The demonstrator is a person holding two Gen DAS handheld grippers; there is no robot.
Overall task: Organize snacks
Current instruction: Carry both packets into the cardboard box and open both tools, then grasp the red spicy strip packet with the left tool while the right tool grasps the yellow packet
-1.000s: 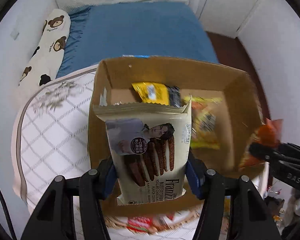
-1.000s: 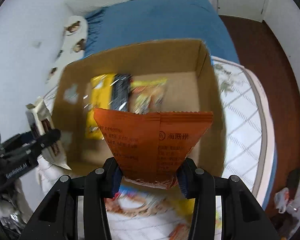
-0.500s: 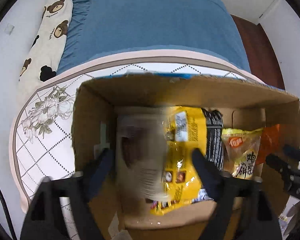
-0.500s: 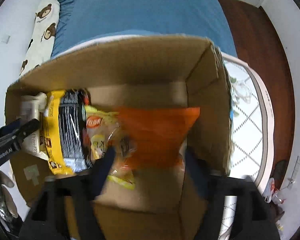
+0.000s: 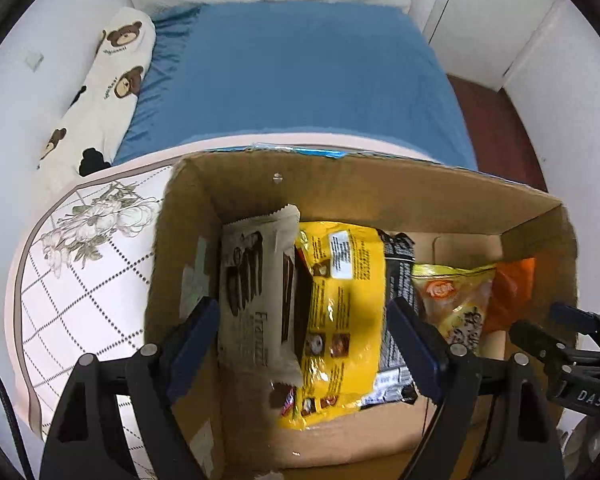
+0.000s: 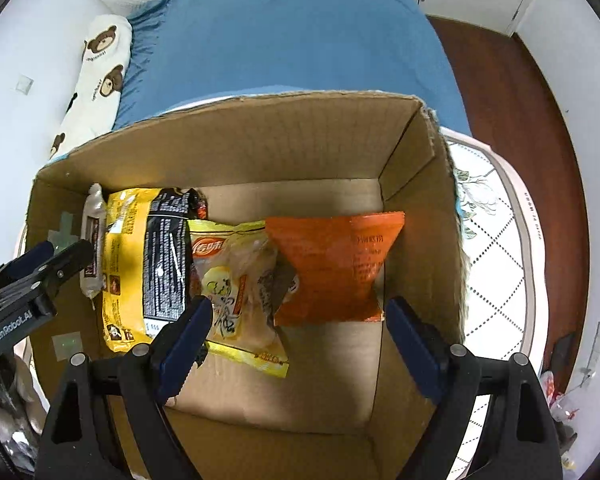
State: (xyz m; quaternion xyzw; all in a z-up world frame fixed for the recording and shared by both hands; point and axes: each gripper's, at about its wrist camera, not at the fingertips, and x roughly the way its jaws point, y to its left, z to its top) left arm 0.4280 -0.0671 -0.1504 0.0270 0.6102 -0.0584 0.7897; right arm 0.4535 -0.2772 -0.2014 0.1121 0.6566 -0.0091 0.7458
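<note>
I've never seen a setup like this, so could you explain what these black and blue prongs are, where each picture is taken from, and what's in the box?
No robot here: a person holds a two-finger gripper in each hand, each with a camera looking along its fingers. The left gripper and right gripper both hang open over a cardboard box on a bed, holding nothing; their jaws have just been opening. In the box lie a beige biscuit pack, a yellow bag, a yellowish clear snack bag and an orange packet.
</note>
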